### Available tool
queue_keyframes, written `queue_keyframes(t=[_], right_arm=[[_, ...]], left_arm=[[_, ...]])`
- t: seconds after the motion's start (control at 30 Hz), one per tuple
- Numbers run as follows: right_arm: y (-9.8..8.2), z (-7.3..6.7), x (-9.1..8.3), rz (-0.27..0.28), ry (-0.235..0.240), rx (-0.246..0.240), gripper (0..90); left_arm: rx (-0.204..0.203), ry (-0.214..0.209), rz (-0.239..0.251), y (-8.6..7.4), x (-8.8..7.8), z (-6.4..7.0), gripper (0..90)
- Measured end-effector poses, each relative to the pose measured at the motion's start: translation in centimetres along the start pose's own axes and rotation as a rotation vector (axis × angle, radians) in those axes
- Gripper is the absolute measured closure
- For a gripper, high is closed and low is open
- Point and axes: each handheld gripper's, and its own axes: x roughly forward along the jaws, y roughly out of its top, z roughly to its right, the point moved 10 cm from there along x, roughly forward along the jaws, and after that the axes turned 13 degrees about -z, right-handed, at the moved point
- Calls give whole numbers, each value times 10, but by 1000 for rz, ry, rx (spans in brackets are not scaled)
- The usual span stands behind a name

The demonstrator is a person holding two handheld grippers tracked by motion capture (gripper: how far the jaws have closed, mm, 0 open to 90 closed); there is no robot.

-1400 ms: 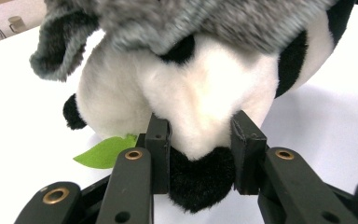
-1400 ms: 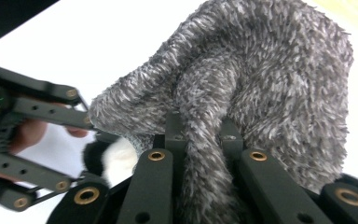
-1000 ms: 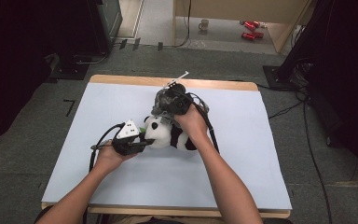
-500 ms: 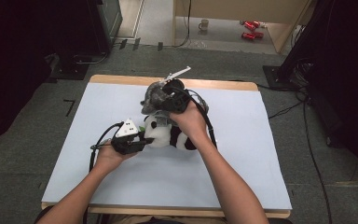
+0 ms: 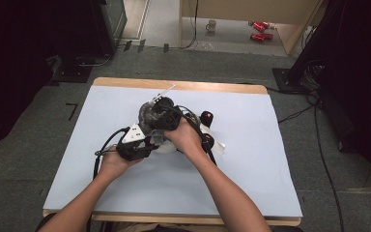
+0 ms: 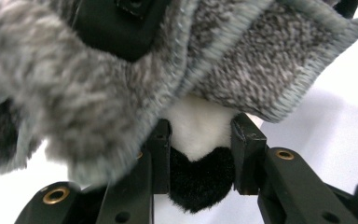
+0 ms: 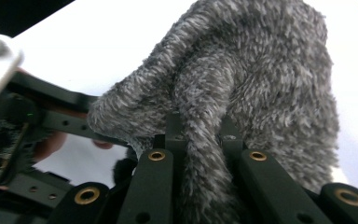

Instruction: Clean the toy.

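Plush (image 6: 196,135), soft and light, sat mid-table; your left gripper (image 6: 200,154) pinched its limb, your right gripper (image 7: 196,140) clamped the limp sock's (image 7: 256,88) fold.

From the high view, my right hand (image 5: 186,137) covered most of the plush toy (image 5: 207,140), so I could not make out its shape. My right gripper (image 5: 160,113) was wrapped in the grey fuzzy cloth (image 5: 147,116), and its jaws were buried there. In my left gripper view the cloth (image 6: 121,70) hung blurred across the top and ran off the edges, hiding the toy's upper part; only a white and black patch (image 6: 198,154) showed between my jaws. In my right gripper view the cloth (image 7: 242,93) hid whatever lay behind it, and my left gripper (image 7: 9,116) was cut off at the edge, blurred.
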Motion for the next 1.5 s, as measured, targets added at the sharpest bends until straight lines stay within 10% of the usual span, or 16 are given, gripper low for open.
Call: queue_keyframes(t=[0.4,0.73,1.13,1.5], right_arm=[[6,45,-6,-7,-69,99,807],[-12,82,-16,-37,-117,182,805],[0,43,-68,134,-18,109,803],[-15,-1,-77,179,26,33,802]], left_arm=[[-22,-27,-3,-1,0,-1,665],[-102,-126,-27,3,-7,5,676],[-314,-242,-75,21,-27,3,677],[-349,-212,-55,29,-22,-10,669]])
